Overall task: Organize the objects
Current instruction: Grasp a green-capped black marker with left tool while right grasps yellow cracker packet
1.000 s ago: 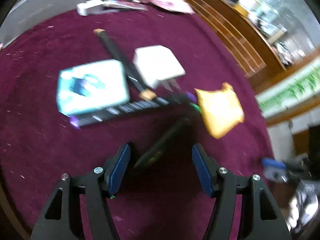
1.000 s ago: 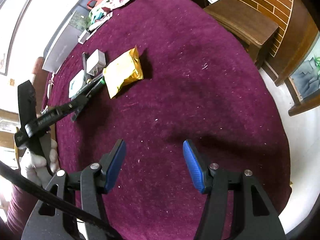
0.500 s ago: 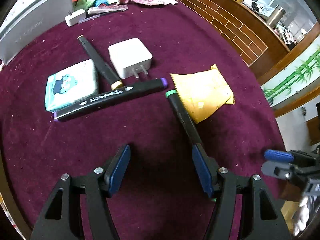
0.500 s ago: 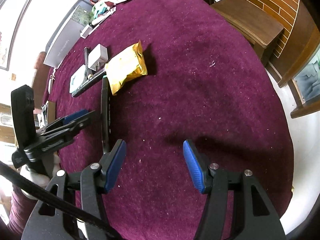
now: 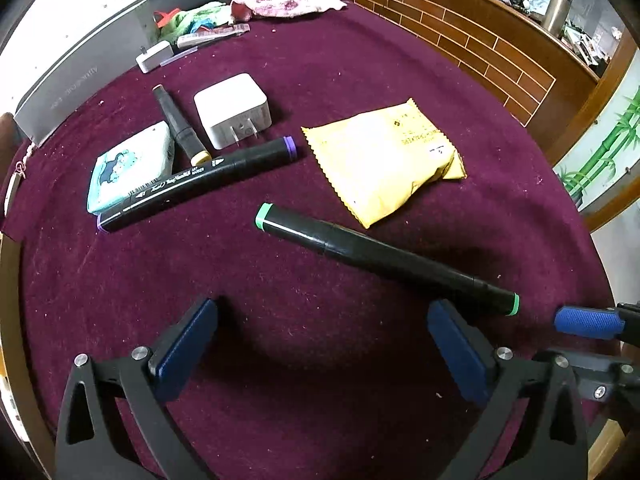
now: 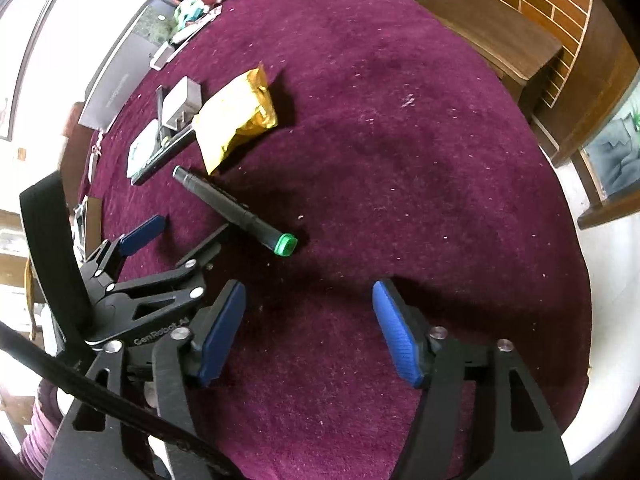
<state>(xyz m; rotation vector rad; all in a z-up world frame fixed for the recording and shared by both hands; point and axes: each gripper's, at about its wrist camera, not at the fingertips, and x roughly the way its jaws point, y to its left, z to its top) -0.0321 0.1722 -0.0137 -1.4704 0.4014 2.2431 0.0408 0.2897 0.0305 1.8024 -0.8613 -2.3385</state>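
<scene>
**Green marker down, not aligned yet**

Maroon counter: yellow packet, tissue pack, charger, purple marker clustered. Green marker lies loose beside them. Left tool just opened, empty; right tool apart, empty.

Green-capped marker: black barrel, green at both ends, lying flat on the maroon cloth, not gripped. It runs diagonally, one end just ahead of the left gripper's right finger, the other further out past the gap. From the right gripper it sits ahead and left of the left finger.

Yellow snack pouch: crinkle-edged, flat, beyond the marker's far end, near it.

Purple-capped marker: black, flat, well ahead of the left finger.

Brown-tipped marker, white charger with prongs facing the fingers, and teal tissue pack cluster just behind it.
</scene>
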